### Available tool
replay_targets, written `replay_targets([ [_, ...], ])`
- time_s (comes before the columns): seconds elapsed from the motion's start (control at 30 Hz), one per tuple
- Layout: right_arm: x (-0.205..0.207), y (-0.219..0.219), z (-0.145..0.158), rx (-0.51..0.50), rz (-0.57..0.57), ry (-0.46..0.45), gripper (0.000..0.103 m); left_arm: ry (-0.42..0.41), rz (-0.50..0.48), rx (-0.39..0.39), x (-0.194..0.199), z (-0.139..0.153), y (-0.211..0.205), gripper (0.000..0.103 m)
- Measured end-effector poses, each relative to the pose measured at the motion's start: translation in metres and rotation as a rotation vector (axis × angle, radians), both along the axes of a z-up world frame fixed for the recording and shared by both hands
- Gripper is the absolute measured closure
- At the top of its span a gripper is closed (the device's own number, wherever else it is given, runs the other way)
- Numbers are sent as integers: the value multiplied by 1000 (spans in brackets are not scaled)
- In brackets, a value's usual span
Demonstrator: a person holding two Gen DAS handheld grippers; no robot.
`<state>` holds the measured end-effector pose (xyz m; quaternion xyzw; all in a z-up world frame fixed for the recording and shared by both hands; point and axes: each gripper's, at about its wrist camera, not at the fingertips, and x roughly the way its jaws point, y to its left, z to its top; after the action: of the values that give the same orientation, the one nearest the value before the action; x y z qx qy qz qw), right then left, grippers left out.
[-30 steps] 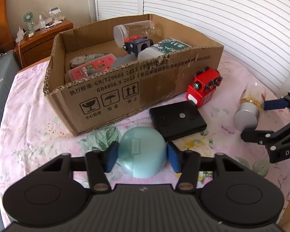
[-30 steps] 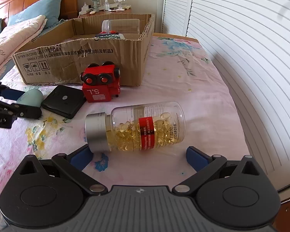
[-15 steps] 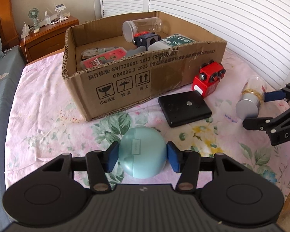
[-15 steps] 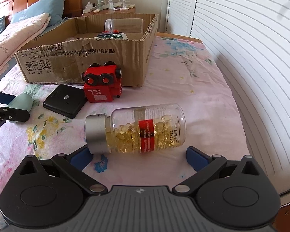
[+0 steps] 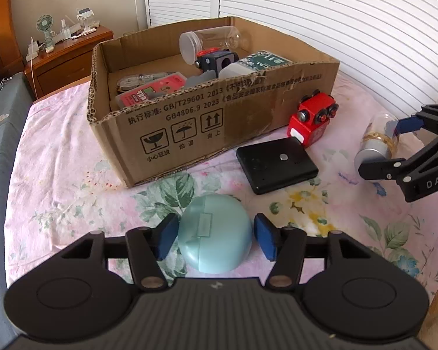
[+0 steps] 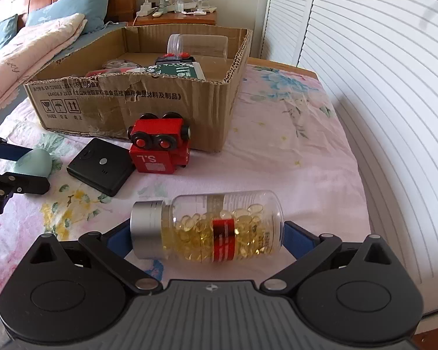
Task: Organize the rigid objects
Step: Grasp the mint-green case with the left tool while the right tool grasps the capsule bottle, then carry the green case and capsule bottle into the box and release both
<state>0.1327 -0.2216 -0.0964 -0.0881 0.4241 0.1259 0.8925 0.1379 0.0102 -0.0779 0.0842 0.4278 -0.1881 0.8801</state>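
The things are carried by a bed (image 5: 58,180) covered with a pink floral sheet. A cardboard box (image 5: 189,128) is set on it. Just in front of the box a black case (image 5: 277,163) is laid flat, and a red toy (image 5: 312,119) is stood against the box wall. A teal case (image 5: 216,236) and a capsule bottle (image 6: 219,227) are seen nearer than the box, the bottle on its side.
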Motion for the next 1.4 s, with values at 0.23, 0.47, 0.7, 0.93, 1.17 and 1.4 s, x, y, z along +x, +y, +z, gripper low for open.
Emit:
replay_targets([
  [0.23, 1, 4, -1, -30, 22, 10, 3, 8, -7, 2, 0, 0, -1, 47],
  [0.47, 0, 8, -1, -59, 37, 16, 5, 15, -21, 6, -2, 1, -1, 51],
  [0.7, -3, 8, 5, -65, 53, 23, 6, 35, -38, 11, -3, 4, 0, 51],
  [0.93, -8, 11, 18, -68, 106, 17, 6, 28, -68, 17, -9, 15, 3, 52],
  [1.17, -10, 17, 38, -50, 163, -2, 6, 24, -105, 5, -11, 35, 4, 52],
  [1.4, -3, 28, 69, -20, 232, -65, 6, -6, -136, -12, -3, 63, 7, 51],
])
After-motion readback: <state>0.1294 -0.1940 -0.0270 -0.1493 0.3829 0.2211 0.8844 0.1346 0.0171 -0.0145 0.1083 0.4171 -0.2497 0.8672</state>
